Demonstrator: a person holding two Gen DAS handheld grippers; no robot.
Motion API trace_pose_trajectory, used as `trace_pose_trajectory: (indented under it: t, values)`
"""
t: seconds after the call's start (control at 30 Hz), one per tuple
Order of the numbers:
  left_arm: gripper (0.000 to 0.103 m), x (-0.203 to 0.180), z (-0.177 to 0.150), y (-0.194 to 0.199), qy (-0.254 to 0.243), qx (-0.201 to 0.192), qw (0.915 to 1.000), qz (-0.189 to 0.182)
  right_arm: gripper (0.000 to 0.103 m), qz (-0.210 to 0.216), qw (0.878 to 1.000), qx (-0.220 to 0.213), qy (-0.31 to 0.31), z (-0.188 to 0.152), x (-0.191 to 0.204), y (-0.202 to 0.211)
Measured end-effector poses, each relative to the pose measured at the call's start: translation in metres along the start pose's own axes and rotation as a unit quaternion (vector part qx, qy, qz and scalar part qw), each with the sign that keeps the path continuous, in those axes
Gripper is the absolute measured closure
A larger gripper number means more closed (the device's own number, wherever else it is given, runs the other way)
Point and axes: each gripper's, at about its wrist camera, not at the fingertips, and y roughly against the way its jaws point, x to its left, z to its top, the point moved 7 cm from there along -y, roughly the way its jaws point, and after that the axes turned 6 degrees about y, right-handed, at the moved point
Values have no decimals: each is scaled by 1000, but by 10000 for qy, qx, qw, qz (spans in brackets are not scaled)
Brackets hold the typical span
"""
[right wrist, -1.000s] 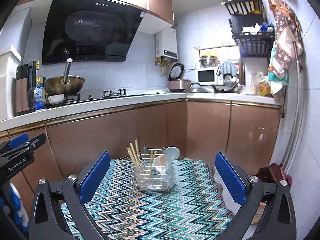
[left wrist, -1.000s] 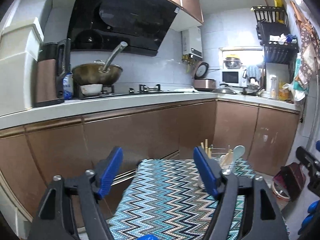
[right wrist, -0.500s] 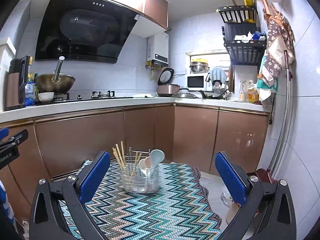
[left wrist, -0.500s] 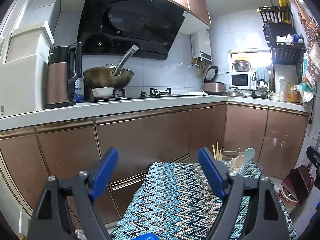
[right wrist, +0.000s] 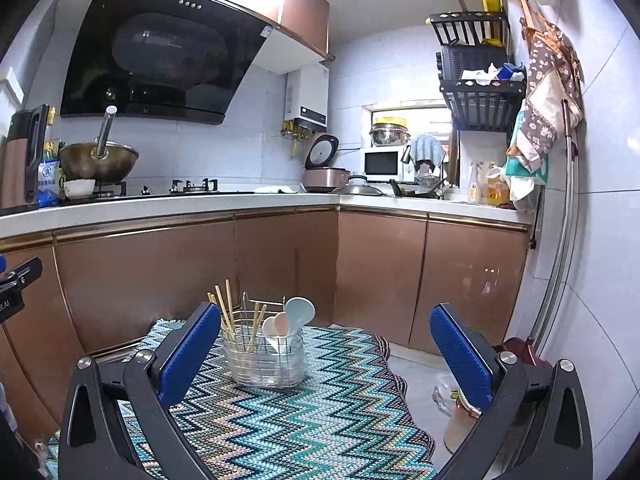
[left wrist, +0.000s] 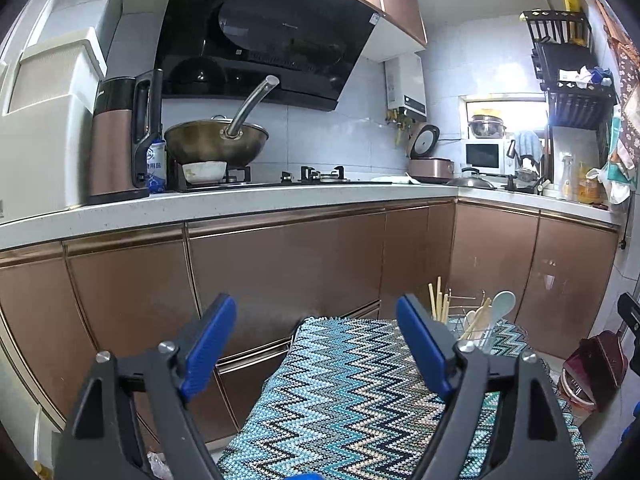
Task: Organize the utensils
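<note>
**A:** What are your two grippers doing?

**B:** My left gripper (left wrist: 316, 344) fills the bottom of its frame, jaws spread wide, with nothing between the blue pads (left wrist: 208, 344). My right gripper (right wrist: 326, 354) is the same in its own frame: jaws wide apart, holding nothing.

**A:** And the utensils?

**B:** They stand in a wire holder (right wrist: 264, 360) on the table (right wrist: 304, 432), which is covered by a zigzag cloth in teal, black and cream. In the right wrist view the holder is just left of the frame's centre, close beside my left-hand pad and partly hidden by it. Wooden chopsticks (right wrist: 226, 308) lean up out of its left part; a pale blue spoon (right wrist: 300, 312) and two smaller pale spoons (right wrist: 276, 324) stick out on its right.

**A:** Does the left view show it?

**B:** Only partly. The holder (left wrist: 476, 328) peeks out at the lower right of the frame, behind my right-hand pad, at the far edge of the table (left wrist: 352, 400). The chopsticks (left wrist: 438, 300) and the blue spoon (left wrist: 500, 308) rise above it.

**A:** Anything behind?

**B:** Copper-coloured cabinets (right wrist: 160, 276) run across the middle of both frames. On the worktop above them, at the left, a wok (left wrist: 216, 142) sits on the stove. A black range hood (left wrist: 264, 36) hangs at the upper left.
</note>
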Motion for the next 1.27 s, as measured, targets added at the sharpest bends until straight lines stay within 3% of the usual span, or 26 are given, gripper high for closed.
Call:
trace_pose_trajectory:
  t: [0.83,1.27]
  values:
    - [21,-16,-6,-18,-147,78,9999,3,0,-198,9997,-27,-115,-3,-21,-11]
    - [21,-11,-5,-17,27,125,9999,-96,0,-85,9999,-4,-81,-3,-11,-11]
